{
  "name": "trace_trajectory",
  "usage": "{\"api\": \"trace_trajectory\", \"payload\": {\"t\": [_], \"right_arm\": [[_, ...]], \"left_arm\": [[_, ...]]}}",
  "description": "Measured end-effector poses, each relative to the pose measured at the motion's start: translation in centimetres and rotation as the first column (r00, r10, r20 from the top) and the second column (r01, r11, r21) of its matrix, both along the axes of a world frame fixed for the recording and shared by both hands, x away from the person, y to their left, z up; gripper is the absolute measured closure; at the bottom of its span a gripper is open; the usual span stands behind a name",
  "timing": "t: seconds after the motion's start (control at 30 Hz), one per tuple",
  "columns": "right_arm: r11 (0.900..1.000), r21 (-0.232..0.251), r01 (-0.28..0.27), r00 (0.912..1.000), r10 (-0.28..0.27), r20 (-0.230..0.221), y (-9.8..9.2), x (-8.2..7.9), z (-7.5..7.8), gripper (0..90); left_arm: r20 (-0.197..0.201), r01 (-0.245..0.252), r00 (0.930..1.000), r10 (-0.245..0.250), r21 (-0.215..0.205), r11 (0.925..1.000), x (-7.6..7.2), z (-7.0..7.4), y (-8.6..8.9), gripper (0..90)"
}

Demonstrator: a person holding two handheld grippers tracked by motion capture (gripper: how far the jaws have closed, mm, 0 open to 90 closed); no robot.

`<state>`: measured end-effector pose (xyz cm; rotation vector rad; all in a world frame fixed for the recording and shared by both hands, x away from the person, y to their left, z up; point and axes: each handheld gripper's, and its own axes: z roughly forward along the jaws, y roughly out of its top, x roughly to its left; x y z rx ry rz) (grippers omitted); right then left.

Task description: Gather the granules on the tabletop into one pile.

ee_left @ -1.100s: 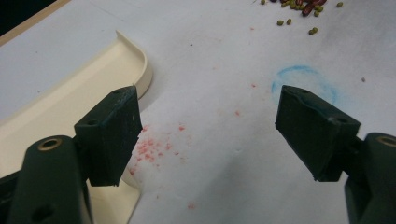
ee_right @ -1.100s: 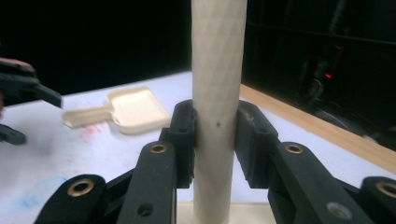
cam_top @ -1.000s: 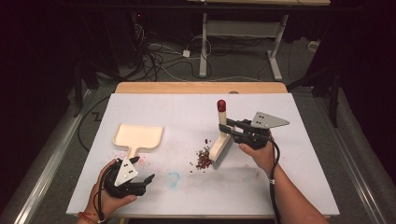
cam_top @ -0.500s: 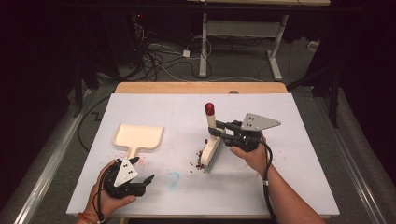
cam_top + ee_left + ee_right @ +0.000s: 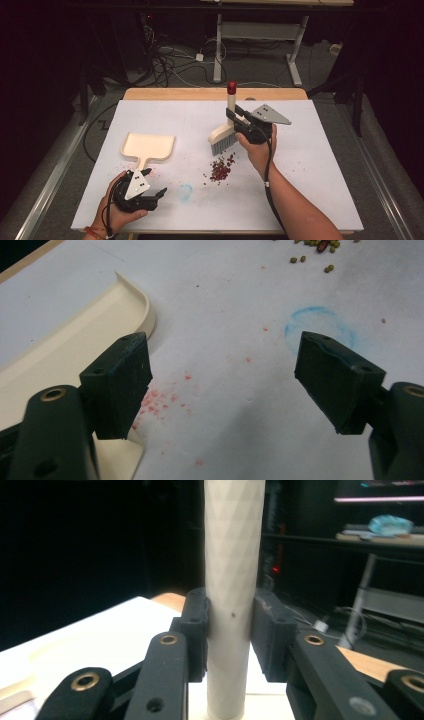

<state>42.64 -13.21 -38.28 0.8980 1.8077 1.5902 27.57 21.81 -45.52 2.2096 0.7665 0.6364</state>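
The pile of red and green beans (image 5: 220, 170) is seen on the white table (image 5: 320, 165), toward the middle, just in front of the brush bristles. At the left, a cream dustpan (image 5: 148, 147) is laid flat with its handle pointing toward the near edge; its rim (image 5: 75, 335) is seen beside one jaw in the left gripper view. The left gripper (image 5: 159, 196) is held low near the front edge, just beside the dustpan handle, with its jaws spread wide and nothing between them (image 5: 225, 385). A faint blue ring (image 5: 185, 190) and pink stains (image 5: 165, 400) are marked on the surface ahead of it. Farther right, a hand brush (image 5: 223, 137) is held raised above the table, its red-tipped handle upright. The right gripper (image 5: 239, 120) is clamped on that handle, the pale shaft (image 5: 231, 595) being pinched between both pads.
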Motion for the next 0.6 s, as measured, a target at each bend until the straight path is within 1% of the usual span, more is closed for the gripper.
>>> {"api": "trace_trajectory", "payload": {"t": [0.07, 0.1, 0.17, 0.23, 0.27, 0.3, 0.33, 0.37, 0.4, 0.43, 0.5, 0.53, 0.6], "right_arm": [[0.999, -0.024, 0.043, 0.9989, -0.043, 0.017, 0.7, 0.7, -0.5, 70.3], [0.997, -0.032, 0.069, 0.9975, -0.069, 0.015, 1.2, 0.9, -0.7, 70.3], [0.995, -0.032, 0.099, 0.9949, -0.098, 0.024, 1.8, 1.2, -1.1, 70.3], [0.991, -0.031, 0.131, 0.9906, -0.130, 0.044, 2.5, 1.3, -1.5, 70.3], [0.987, -0.039, 0.158, 0.9857, -0.155, 0.066, 2.8, 1.1, -1.7, 70.3], [0.981, -0.040, 0.189, 0.9788, -0.184, 0.089, 3.3, 0.8, -2.0, 70.3], [0.980, -0.046, 0.194, 0.9780, -0.189, 0.088, 3.6, 0.7, -2.2, 70.3], [0.981, -0.050, 0.189, 0.9789, -0.185, 0.088, 3.7, 0.7, -2.5, 70.3], [0.981, -0.048, 0.186, 0.9802, -0.182, 0.078, 3.9, 0.6, -2.8, 70.3], [0.982, -0.053, 0.184, 0.9819, -0.181, 0.056, 4.0, 0.5, -3.1, 70.2], [0.983, -0.026, 0.179, 0.9828, -0.177, 0.051, 3.8, 0.3, -3.4, 70.3], [0.983, -0.026, 0.183, 0.9819, -0.182, 0.053, 3.8, 0.0, -3.5, 70.3], [0.985, -0.024, 0.168, 0.9847, -0.167, 0.049, 3.7, -0.5, -3.5, 70.3]], "left_arm": [[-0.001, 0.001, 1.0000, -0.001, -0.005, 1.0000, -0.1, 0.0, 0.1, 21.5], [-0.001, 0.002, 1.0000, -0.002, -0.006, 1.0000, -0.1, 0.0, 0.1, 21.5], [-0.001, 0.006, 1.0000, -0.006, -0.006, 1.0000, -0.1, 0.0, 0.2, 21.5], [-0.001, 0.011, 0.9999, -0.011, -0.007, 0.9999, -0.2, 0.0, 0.1, 21.6], [-0.002, 0.014, 0.9999, -0.014, -0.002, 0.9999, -0.2, 0.0, 0.1, 21.5], [-0.003, 0.015, 0.9999, -0.015, 0.001, 0.9999, -0.3, 0.0, 0.1, 21.5], [-0.002, 0.013, 0.9999, -0.013, -0.004, 0.9999, -0.3, -0.1, 0.1, 21.6], [-0.001, 0.013, 0.9999, -0.013, -0.007, 0.9999, -0.4, -0.1, 0.1, 21.5], [-0.002, 0.015, 0.9999, -0.015, -0.001, 0.9999, -0.4, -0.1, 0.1, 21.5], [-0.002, 0.016, 0.9999, -0.016, 0.000, 0.9999, -0.4, -0.1, 0.1, 21.6], [0.000, 0.016, 0.9999, -0.016, 0.002, 0.9999, -0.4, -0.1, 0.1, 21.6], [0.001, 0.016, 0.9999, -0.016, 0.003, 0.9999, -0.4, -0.1, 0.1, 21.5], [0.006, 0.015, 0.9999, -0.015, 0.006, 0.9999, -0.5, -0.1, 0.1, 21.5]]}}
